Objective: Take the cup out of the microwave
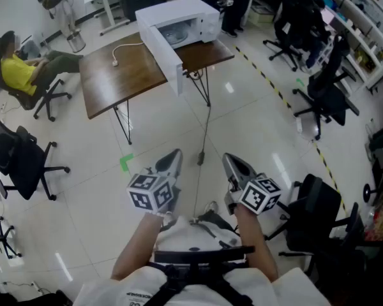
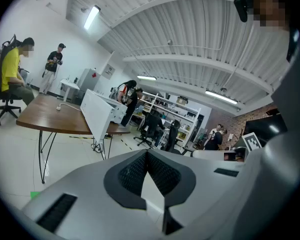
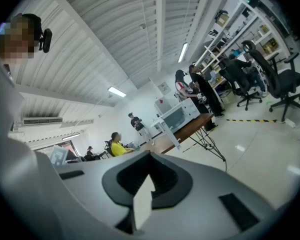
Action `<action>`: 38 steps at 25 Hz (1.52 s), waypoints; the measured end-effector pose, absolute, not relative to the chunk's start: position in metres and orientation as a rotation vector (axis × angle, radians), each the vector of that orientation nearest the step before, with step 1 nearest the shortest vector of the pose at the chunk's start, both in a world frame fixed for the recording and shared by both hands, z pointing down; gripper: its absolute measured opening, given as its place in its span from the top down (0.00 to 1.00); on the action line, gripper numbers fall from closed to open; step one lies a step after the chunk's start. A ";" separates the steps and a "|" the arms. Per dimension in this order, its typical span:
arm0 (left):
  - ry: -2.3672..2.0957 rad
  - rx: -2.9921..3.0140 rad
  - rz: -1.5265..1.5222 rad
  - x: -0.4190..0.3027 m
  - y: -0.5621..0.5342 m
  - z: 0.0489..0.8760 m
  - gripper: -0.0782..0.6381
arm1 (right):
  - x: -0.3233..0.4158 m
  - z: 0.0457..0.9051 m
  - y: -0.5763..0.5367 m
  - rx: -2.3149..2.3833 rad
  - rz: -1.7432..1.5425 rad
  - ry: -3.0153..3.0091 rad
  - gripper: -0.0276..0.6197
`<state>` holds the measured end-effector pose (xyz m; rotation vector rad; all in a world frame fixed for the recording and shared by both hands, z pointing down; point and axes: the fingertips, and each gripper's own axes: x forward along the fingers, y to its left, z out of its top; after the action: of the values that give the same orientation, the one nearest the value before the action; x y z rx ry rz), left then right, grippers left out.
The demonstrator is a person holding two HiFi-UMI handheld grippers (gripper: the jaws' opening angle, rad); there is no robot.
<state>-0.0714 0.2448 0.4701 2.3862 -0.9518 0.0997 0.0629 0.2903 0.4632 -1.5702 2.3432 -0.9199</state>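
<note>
A glossy pale floor [image 1: 255,120] is seen to fill most of the head view. A dark brown wooden bench [image 1: 115,75] on thin black metal legs is set at its far side, well apart from both tongs. A boxy white microwave [image 1: 191,11] is stood on the far right part of the bench, and its white door [image 1: 163,53] is swung wide open toward the near edge, so that the cavity is exposed. The cup cannot be made out at this distance: only a pale grey patch is seen inside the open cavity, and what it is cannot be told. One black swivel office chair [image 1: 19,161] is placed at the left of the floor and another black swivel chair [image 1: 325,94] at the right. A seated person in a yellow shirt [image 1: 16,72] is found left of the bench. The grey left tongs [image 1: 174,157] and the grey right tongs [image 1: 233,163] are held side by side low in the head view, both pointed toward the bench. In each gripper view the dark ribbed pads are seen brought together, with nothing caught between them. A marker cube [image 1: 152,192] is carried on the left tongs and a second marker cube [image 1: 260,195] on the right tongs. A yellow-and-black striped tape line [image 1: 274,85] is laid across the floor at the right. A thin white cable [image 1: 118,53] is laid on the bench left of the microwave. A small green tape mark [image 1: 126,162] is stuck to the floor near the left tongs
</note>
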 end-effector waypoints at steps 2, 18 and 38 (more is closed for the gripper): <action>-0.954 2.387 0.101 -0.069 0.244 0.470 0.91 | 0.065 0.464 0.290 -1.569 -0.920 2.344 0.95; -0.973 2.384 0.119 -0.040 0.240 0.472 0.91 | 0.095 0.467 0.283 -1.536 -0.933 2.336 0.95; -1.029 2.383 0.184 0.023 0.244 0.478 0.91 | 0.151 0.477 0.275 -1.451 -0.969 2.369 0.95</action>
<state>0.0228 0.2438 0.4776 2.3834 -1.0294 0.1836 0.1511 0.2748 0.4768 -1.4507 2.3690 -0.9691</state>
